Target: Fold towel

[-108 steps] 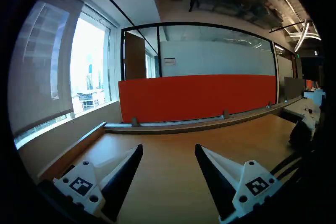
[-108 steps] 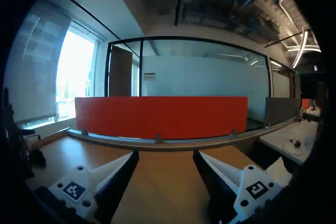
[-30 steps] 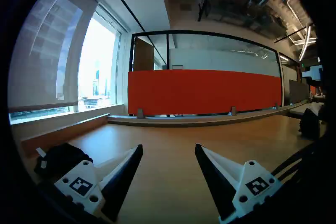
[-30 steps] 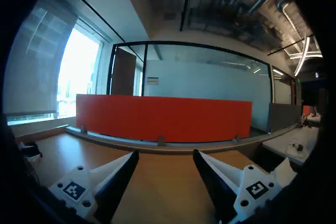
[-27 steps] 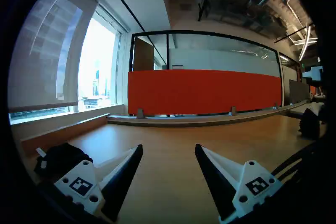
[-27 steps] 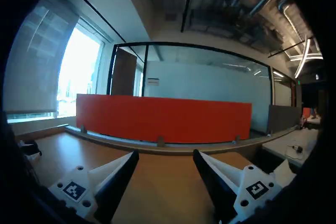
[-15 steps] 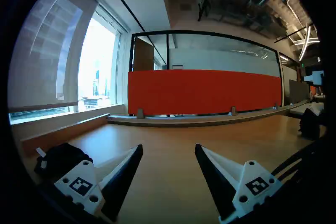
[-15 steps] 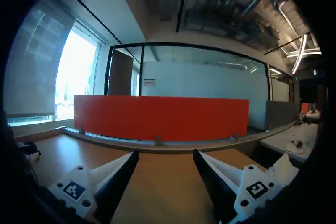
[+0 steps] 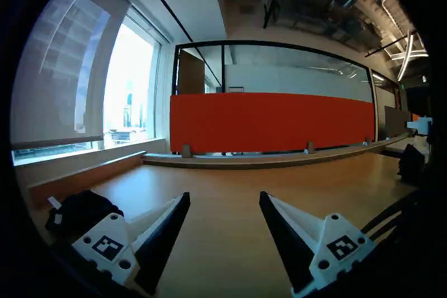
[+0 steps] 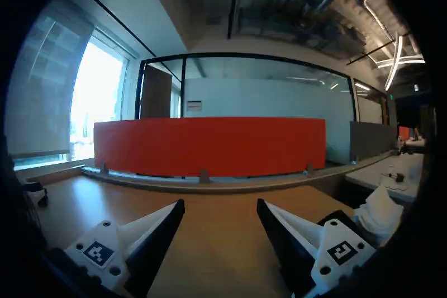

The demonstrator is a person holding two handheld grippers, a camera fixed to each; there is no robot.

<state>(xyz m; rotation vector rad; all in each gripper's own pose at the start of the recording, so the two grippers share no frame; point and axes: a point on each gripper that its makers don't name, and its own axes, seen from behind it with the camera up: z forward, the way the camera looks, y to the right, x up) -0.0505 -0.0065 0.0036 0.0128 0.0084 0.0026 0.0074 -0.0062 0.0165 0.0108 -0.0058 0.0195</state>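
In the left gripper view my left gripper hangs open low over a bare wooden desk, nothing between its white fingers. In the right gripper view my right gripper is open as well, above the same kind of wood. A crumpled white cloth, which looks like the towel, lies just right of the right finger at the picture's edge. It rests partly on something dark. Neither gripper touches it.
An orange divider panel runs along the desk's far edge, with a glass wall behind. A black bundle lies beside my left finger. A dark cut-off shape sits at the right edge. Windows line the left side.
The right gripper view has swung to the right and slightly down, so the white cloth shows more fully. The left gripper has dropped since the oldest frame and has barely moved over the last second.
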